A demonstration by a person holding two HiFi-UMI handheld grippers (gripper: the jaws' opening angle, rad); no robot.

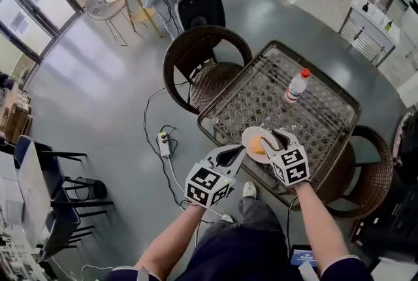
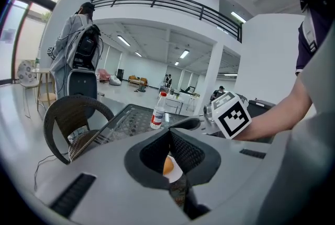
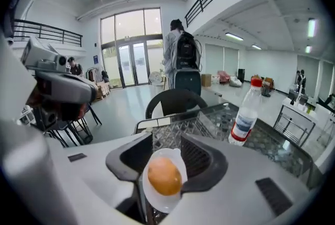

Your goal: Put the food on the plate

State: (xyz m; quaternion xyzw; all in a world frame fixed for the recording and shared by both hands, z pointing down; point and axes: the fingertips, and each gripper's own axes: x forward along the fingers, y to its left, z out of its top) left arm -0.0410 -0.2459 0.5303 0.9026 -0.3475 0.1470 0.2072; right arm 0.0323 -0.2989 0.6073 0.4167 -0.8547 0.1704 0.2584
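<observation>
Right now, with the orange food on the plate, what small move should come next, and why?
Probably draw the right gripper away: the food already sits on the plate, that gripper's jaws stand apart holding nothing, and the left gripper seems to pinch the plate's rim.

A large open hall of an office or lab building is being shown. A railed mezzanine [image 2: 167,1] is being carried above a polished grey floor [image 1: 98,90], daylight is being let in through tall glass doors [image 3: 131,64], and wicker chairs [image 1: 206,61] are being kept beside a glass-topped bench [image 1: 326,119], with a power strip [image 1: 164,144] being left on the floor.
</observation>
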